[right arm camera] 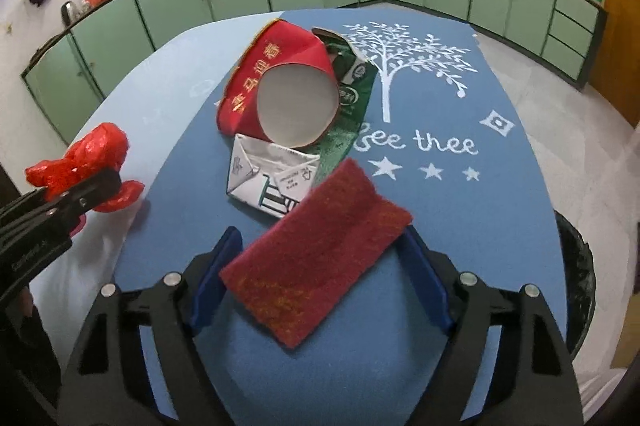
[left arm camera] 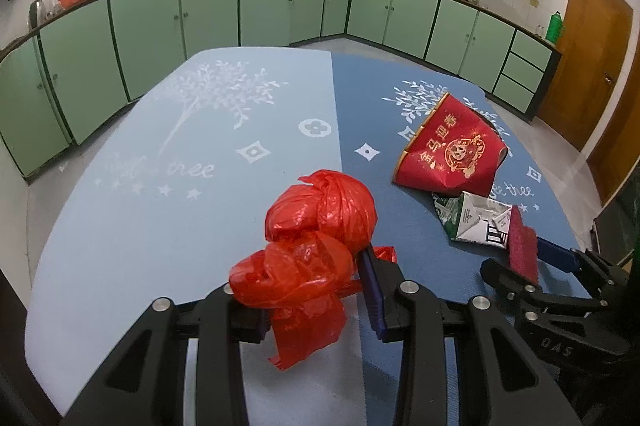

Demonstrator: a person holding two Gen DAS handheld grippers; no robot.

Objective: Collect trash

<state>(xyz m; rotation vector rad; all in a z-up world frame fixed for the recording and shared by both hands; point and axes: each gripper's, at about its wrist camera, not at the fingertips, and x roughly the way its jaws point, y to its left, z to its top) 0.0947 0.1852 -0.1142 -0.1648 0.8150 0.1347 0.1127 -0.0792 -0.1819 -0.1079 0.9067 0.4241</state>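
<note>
My left gripper (left arm camera: 314,306) is shut on a crumpled red plastic bag (left arm camera: 320,222), which bulges out above its fingers; the right wrist view shows the same bag (right arm camera: 100,145) at far left. My right gripper (right arm camera: 320,274) straddles a dark red scouring pad (right arm camera: 316,258) lying slantwise between its blue fingers (right arm camera: 216,282). The pad's corners reach both fingers, but it is not squeezed. From the left wrist view, that pad (left arm camera: 520,242) shows edge-on at the right gripper (left arm camera: 536,262). Just beyond it lie a flattened white carton (right arm camera: 268,181), a green carton (right arm camera: 352,93) and a red paper cup (right arm camera: 272,65) on its side.
The table wears a cloth (right arm camera: 480,209) that is dark blue on the right, with the light blue cloth half (left arm camera: 160,226) on the left. A black bin (right arm camera: 576,278) stands off the table's right edge. Green cabinets (left arm camera: 208,9) line the walls and a wooden door (left arm camera: 588,57) is at right.
</note>
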